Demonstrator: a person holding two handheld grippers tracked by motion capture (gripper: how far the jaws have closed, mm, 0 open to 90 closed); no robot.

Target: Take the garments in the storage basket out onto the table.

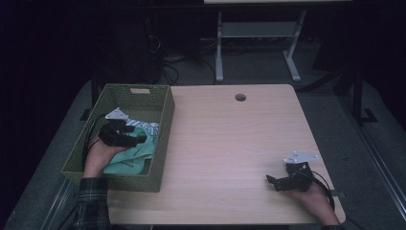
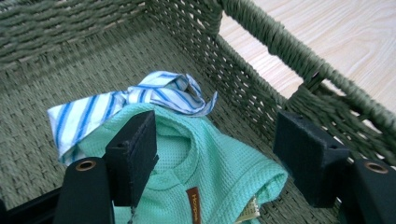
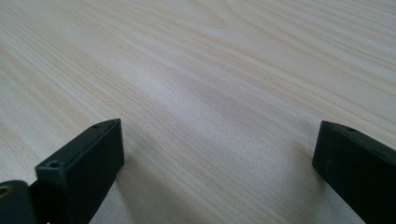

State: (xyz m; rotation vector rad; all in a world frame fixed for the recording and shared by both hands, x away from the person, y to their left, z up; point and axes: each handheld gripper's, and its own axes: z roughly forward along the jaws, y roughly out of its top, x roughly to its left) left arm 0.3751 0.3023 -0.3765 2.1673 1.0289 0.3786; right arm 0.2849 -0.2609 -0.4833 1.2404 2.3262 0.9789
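A green woven basket stands at the table's left edge. Inside it lies a mint green mesh shirt with a brown neck label. A blue and white striped cloth is bunched just beyond the shirt. My left gripper hangs low inside the basket, over the shirt. In the left gripper view its jaws stand apart on either side of the shirt's collar and the pads do not press on the fabric. My right gripper rests open near the table's front right, and bare wood shows between its pads.
The light wooden table has a round cable hole near its far edge. The basket's wall rises close beside the left gripper's right jaw. Beyond the table are a white desk frame and cables on the floor.
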